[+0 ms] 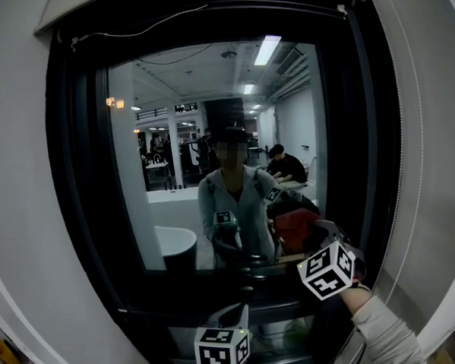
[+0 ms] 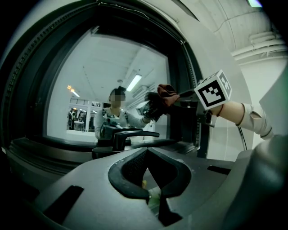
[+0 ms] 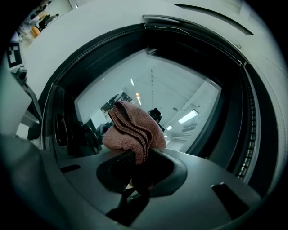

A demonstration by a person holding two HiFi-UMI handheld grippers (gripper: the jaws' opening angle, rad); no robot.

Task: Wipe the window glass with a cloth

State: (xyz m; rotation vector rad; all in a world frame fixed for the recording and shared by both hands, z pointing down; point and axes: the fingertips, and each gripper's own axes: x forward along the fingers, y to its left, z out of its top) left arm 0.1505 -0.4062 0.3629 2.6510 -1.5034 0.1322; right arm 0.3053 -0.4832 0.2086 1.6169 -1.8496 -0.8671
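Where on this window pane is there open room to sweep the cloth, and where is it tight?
The window glass is open across its upper half and left side, up to the dark frame. It is tight at the lower right, where the right gripper holds the cloth, and along the bottom edge by the handle and the left gripper.

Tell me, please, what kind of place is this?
Likely an indoor office or lab: the black-framed window glass mirrors ceiling strip lights, white walls and a seated person further back.
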